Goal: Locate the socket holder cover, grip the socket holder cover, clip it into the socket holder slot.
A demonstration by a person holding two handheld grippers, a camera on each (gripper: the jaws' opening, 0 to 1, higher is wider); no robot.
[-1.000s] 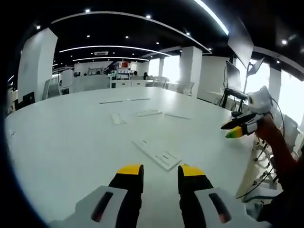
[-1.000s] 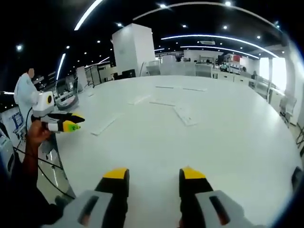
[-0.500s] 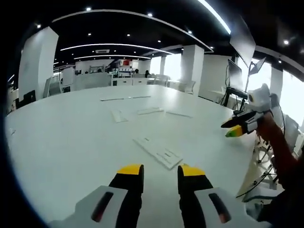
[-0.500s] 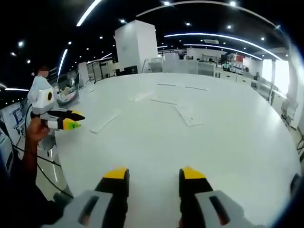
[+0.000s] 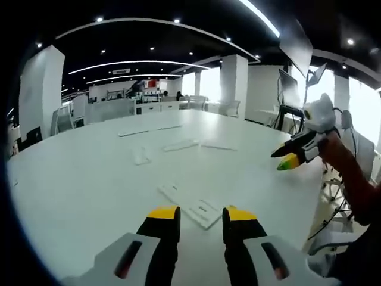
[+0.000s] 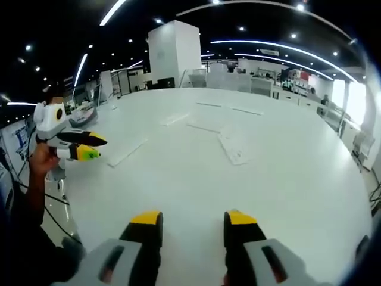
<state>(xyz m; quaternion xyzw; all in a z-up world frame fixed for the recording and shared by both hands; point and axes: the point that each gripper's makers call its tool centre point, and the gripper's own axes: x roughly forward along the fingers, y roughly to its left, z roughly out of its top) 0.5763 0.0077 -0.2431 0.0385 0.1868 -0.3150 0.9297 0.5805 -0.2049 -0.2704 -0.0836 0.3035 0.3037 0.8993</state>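
Observation:
A flat white slotted panel [image 5: 190, 204] lies on the white table [image 5: 77, 179] just beyond my left gripper [image 5: 201, 214], which is open with nothing between its yellow-tipped jaws. In the right gripper view the same panel [image 6: 233, 147] lies further out, ahead of my open, empty right gripper [image 6: 193, 219]. Thin white strips [image 5: 180, 145] lie farther back, and another long strip [image 6: 126, 152] lies near the table's left edge. I cannot tell which piece is the cover. A hand holds the right gripper [image 5: 290, 156] above the table's right edge, and the left gripper [image 6: 83, 146] hangs off the left edge.
More white strips [image 5: 143, 130] lie toward the far side of the table [image 6: 309, 179]. Beyond it are white pillars [image 6: 174, 56], desks and chairs [image 5: 232, 109]. A screen on a stand [image 5: 290, 95] is off the right edge. The person's arm [image 5: 351, 179] reaches in from the right.
The left view has shifted, so the slotted panel now sits lower and closer to my left jaws. The right view has tilted a little. Both grippers stay open and empty.

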